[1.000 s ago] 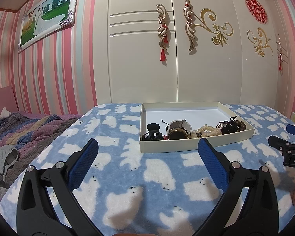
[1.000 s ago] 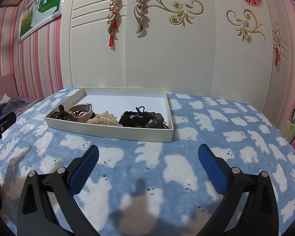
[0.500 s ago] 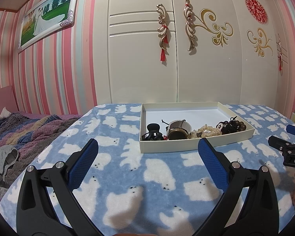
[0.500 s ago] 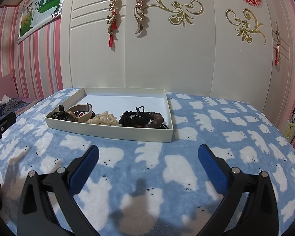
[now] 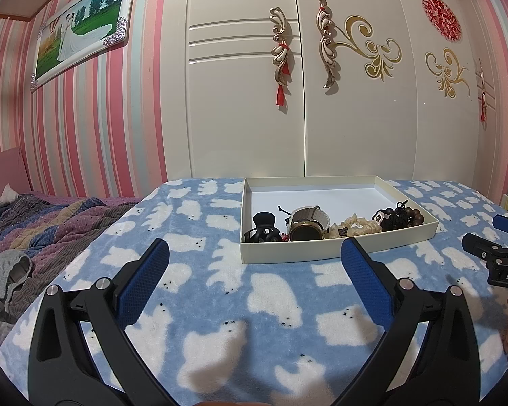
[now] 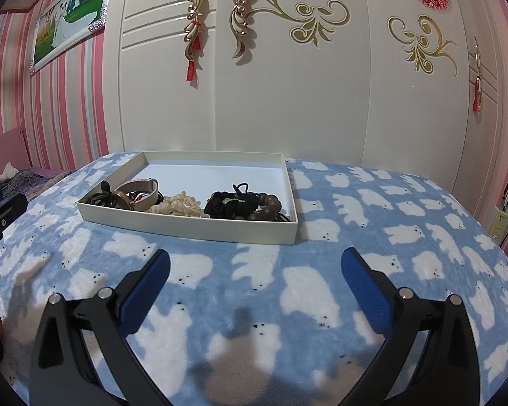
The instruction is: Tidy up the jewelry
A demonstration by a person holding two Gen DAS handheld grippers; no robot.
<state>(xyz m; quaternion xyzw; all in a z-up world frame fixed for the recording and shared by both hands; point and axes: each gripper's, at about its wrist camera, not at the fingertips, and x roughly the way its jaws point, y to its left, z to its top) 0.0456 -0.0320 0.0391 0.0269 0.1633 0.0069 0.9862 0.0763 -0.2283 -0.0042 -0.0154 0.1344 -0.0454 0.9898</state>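
Ahead of both wide-open, empty claws, left [image 5: 254,257] and right [image 6: 254,267]: one cream tray [image 5: 321,253] on the blanket [image 5: 220,270], holding one black clip [image 5: 262,228], one watch [image 5: 306,225], one cream scrunchie [image 5: 357,226], one bead bracelet [image 5: 411,216].

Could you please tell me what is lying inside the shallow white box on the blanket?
Inside the white box: a black claw clip, a watch, a cream scrunchie and dark beads with black ties. Its near wall hides their undersides.
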